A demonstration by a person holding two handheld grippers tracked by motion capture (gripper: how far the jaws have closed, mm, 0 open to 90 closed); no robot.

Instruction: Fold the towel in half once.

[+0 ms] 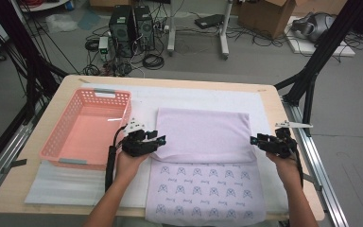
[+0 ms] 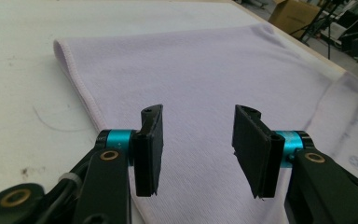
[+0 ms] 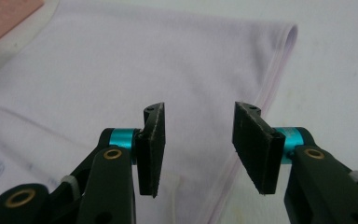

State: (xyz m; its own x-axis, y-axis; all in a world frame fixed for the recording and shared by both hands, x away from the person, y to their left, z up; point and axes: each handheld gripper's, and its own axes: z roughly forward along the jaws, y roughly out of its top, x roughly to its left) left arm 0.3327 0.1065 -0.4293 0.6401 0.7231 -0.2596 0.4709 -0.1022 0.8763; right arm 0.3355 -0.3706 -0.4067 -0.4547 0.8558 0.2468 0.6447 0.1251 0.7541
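A pale wooden table [image 1: 19, 189] carries a lilac cloth with a printed underside [image 1: 203, 156], folded partway over itself, beside a pink plastic basket [image 1: 87, 127]. Left tongs [image 1: 163, 139] and right tongs [image 1: 253, 140] stand released, empty, at the fold's two ends.

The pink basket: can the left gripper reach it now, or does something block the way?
Probably yes. The pink basket stands close beside the left gripper, its top open, nothing between them; the fingers are open, holding nothing.
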